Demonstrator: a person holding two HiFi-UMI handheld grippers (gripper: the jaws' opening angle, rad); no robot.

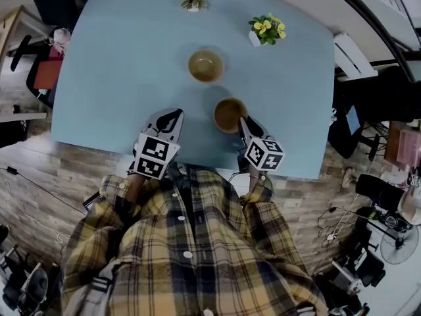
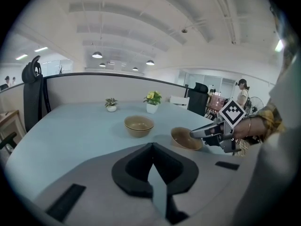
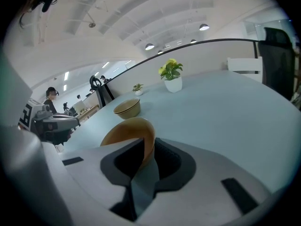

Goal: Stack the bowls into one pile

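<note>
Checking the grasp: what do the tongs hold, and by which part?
Right tongs pinch the nearer bowl by its rim; left tongs shut on nothing.

A pale blue table point(image 1: 131, 78) stands on a brick-patterned floor point(image 1: 39, 170). Round ceiling lamps point(image 2: 97, 54) glow above a curved grey partition point(image 2: 94, 88), and a black chair point(image 2: 197, 102) stands beside it.

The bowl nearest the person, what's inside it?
Nothing shows inside the near bowl, only its brown bottom. The right gripper has its jaws on the rim and covers a little of the inside there.
</note>
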